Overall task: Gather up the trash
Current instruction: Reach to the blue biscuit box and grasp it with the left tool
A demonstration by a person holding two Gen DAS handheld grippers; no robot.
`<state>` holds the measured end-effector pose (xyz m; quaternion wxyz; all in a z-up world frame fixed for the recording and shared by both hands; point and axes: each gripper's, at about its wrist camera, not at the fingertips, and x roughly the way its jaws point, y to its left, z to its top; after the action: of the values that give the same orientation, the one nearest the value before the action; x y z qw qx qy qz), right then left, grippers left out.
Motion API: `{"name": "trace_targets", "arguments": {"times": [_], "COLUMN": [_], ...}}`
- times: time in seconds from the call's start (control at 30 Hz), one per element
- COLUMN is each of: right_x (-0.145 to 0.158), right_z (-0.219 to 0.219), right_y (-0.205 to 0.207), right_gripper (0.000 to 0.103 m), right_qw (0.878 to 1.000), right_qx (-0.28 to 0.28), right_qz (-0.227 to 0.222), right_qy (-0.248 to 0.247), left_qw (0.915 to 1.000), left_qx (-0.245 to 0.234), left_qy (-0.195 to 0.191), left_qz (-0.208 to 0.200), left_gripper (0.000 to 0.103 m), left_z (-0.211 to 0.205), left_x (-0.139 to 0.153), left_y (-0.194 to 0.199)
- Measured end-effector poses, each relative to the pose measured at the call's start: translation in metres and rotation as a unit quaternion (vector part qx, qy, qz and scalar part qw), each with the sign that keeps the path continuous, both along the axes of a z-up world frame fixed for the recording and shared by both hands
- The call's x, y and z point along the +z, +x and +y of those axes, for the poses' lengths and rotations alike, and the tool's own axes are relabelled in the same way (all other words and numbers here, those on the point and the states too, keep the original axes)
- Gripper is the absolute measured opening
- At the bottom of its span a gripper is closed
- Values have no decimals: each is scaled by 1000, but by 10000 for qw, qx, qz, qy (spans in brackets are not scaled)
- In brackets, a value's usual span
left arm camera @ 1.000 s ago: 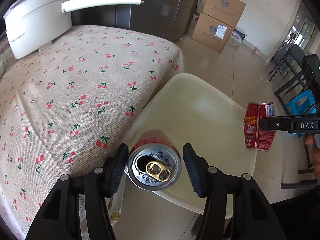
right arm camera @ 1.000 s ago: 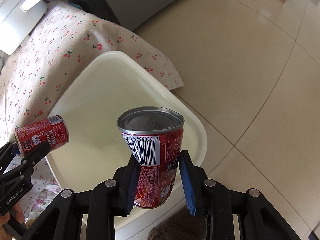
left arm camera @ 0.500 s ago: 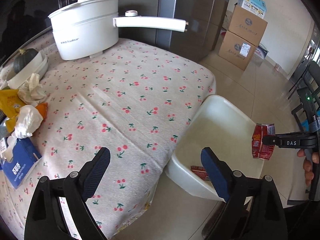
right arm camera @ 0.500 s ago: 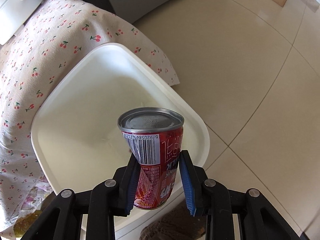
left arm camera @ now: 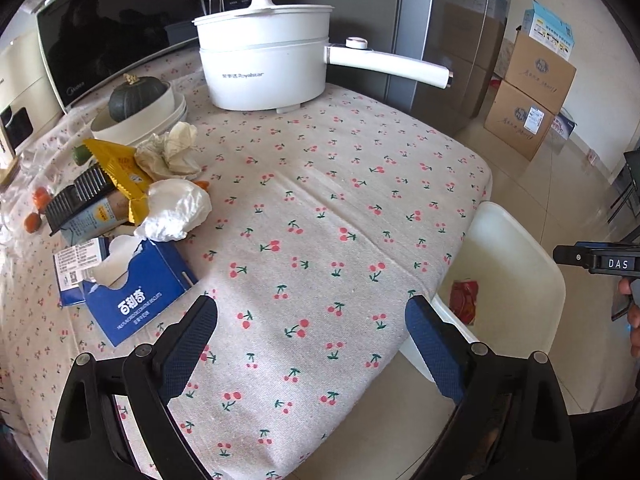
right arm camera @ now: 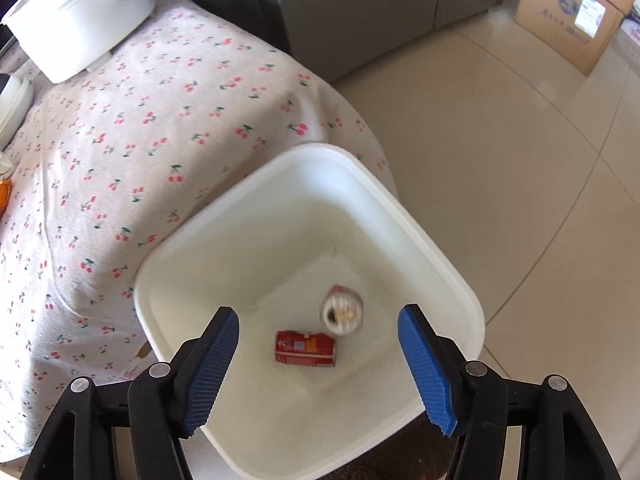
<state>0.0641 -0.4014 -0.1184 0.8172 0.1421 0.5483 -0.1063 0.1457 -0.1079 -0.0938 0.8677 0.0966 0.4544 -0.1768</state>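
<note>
A white plastic bin (right arm camera: 432, 240) stands on the floor beside the table; it also shows in the left wrist view (left arm camera: 520, 236). Inside it one red can (right arm camera: 305, 348) lies on its side and a second can (right arm camera: 341, 312), blurred, is next to it. One red can (left arm camera: 464, 300) shows in the left wrist view. My right gripper (right arm camera: 319, 360) is open and empty above the bin. My left gripper (left arm camera: 312, 350) is open and empty over the cherry tablecloth (left arm camera: 320, 220). Crumpled tissues (left arm camera: 176, 210), a yellow wrapper (left arm camera: 118, 168) and a blue carton (left arm camera: 136, 292) lie at the table's left.
A white electric pot (left arm camera: 264, 68) with a long handle stands at the back of the table. A bowl holding a dark squash (left arm camera: 136, 96) sits to its left. Cardboard boxes (left arm camera: 528, 96) stand on the tiled floor by the wall.
My right gripper opened and its can dropped into the bin. My left gripper, emptied earlier, pulled back from the bin over the table toward the trash pile.
</note>
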Motion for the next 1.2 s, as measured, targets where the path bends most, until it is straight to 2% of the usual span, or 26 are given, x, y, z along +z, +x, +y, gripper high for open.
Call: {"name": "trace_targets", "arguments": {"times": [0.3,0.53,0.63,0.8,1.0,1.2], "right_x": [25,32,31,23,21,17], "right_z": [59,112,136,164,178,177], "right_y": [24,55,67,82,95,101], "right_gripper": [74,76,78,79,79,79], "right_qw": [9986,9964,9953,9939,9921,9913], "right_qx": [460,668,814,1038,1234,1313], "right_qz": [-266,-318,-330,-192,-172,-97], "right_qy": [65,411,410,322,105,67], "left_qw": [9985,9940,9932,9974,9966,9869], "left_qx": [535,1071,1123,492,-186,-925], "left_qy": [85,110,107,416,742,1290], "left_qz": [29,179,298,331,303,288], "left_gripper": [96,96,96,96,96,96], "left_z": [64,127,147,154,147,123], "left_x": [9,10,7,-5,-20,-44], "left_y": [9,24,33,50,77,91]}}
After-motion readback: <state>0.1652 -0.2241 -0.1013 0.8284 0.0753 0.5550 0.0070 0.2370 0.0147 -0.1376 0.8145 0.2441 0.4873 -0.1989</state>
